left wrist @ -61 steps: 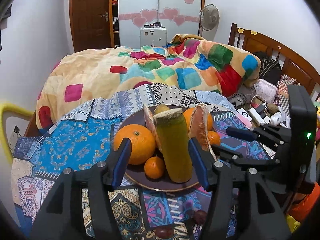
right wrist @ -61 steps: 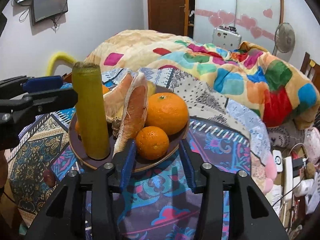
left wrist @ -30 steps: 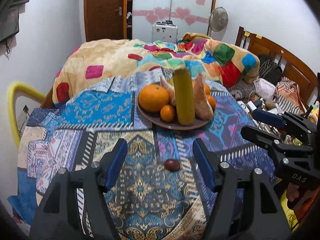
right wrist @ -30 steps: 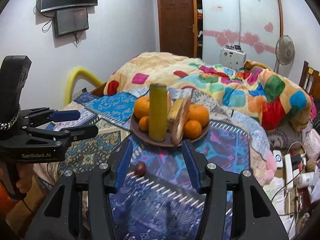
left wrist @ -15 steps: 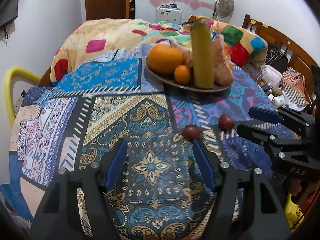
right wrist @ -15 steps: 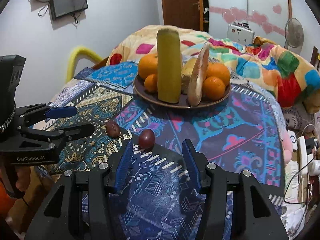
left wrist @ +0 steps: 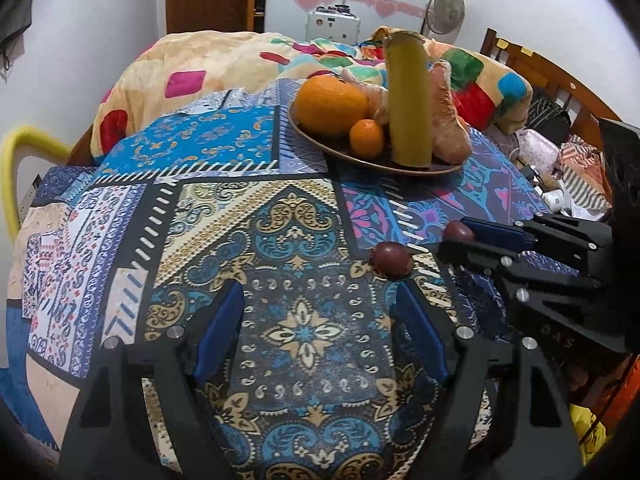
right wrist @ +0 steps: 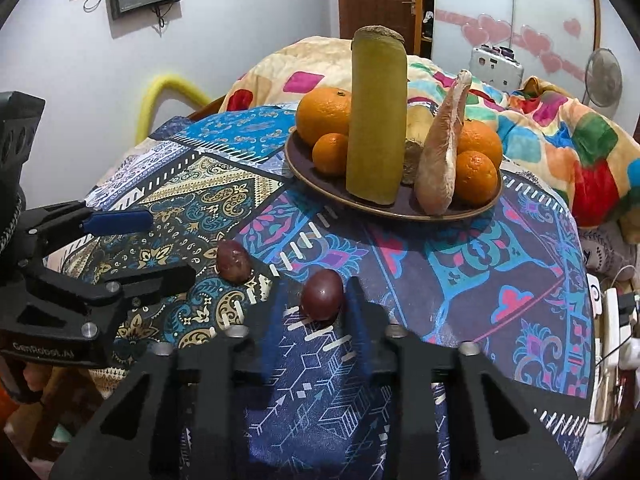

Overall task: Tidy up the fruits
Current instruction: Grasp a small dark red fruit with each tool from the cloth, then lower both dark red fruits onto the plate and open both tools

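Note:
Two dark red fruits lie on the patterned tablecloth. One dark red fruit (right wrist: 322, 294) sits between the pads of my right gripper (right wrist: 316, 300), whose jaws have closed in against its sides; in the left wrist view the same fruit (left wrist: 458, 231) shows at the tips of the right gripper (left wrist: 452, 238). The other fruit (left wrist: 392, 260) (right wrist: 234, 260) lies free just ahead of my left gripper (left wrist: 318, 292) (right wrist: 166, 244), whose jaws are opening and hold nothing. Behind them a brown plate (right wrist: 400, 212) (left wrist: 360, 160) carries oranges, pomelo wedges and an upright yellow-green stalk (right wrist: 376, 120).
A bed with a colourful quilt (left wrist: 224, 64) lies behind the table. A yellow chair back (left wrist: 16, 168) stands at the left edge. Cables and a power strip (right wrist: 612, 320) sit off the table's right side, by a wooden headboard (left wrist: 560, 76).
Both grippers sank toward the cloth. The right gripper's jaws narrowed around the nearer dark red fruit. The left gripper's jaws spread a little wider.

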The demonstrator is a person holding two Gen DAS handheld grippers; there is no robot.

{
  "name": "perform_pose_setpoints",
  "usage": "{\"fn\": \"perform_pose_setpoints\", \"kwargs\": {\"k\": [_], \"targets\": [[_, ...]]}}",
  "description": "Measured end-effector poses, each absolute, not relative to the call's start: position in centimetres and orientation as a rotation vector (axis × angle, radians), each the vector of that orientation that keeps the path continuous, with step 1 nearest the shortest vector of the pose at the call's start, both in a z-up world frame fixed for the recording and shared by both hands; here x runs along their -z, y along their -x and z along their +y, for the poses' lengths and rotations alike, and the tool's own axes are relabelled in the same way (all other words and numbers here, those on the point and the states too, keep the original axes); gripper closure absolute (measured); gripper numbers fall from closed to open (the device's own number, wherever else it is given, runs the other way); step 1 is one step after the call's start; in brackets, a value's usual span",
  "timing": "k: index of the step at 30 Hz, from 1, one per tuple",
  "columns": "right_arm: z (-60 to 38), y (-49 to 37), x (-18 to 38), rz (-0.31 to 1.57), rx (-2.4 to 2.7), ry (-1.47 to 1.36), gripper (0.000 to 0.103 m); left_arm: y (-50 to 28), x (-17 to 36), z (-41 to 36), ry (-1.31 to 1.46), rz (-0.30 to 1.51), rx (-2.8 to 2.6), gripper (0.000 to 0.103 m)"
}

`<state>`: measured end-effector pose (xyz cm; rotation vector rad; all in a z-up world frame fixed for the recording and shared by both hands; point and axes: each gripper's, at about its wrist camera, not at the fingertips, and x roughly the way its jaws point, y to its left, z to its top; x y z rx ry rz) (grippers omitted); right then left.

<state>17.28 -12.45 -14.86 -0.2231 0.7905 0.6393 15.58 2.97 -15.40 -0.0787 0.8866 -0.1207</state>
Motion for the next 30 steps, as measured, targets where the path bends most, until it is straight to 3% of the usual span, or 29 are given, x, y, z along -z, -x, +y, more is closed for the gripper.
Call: {"fn": "perform_pose_setpoints", "kwargs": {"k": [6,15,19,30], "targets": [[-13.4,-17.4,14.7,0.792,-0.652,0.191,0.086,-16.1,15.5,1.3,0.046,0.887,0.163,0.031],[-16.1,-18.2,14.2,0.778,-0.599,0.156,0.086,-17.1,15.5,-0.6,-0.009,0.88,0.18,0.061],[-17.2,-18.6,14.0,0.77,-0.574,0.147,0.086,-17.4,15.4,-1.2,-0.012,0.876,0.204,0.08],[-16.8,-19.3,12.7,0.733,-0.593,0.135,0.086,-18.7,14.1,-0.4,-0.025,0.862,0.177,0.083]]}}
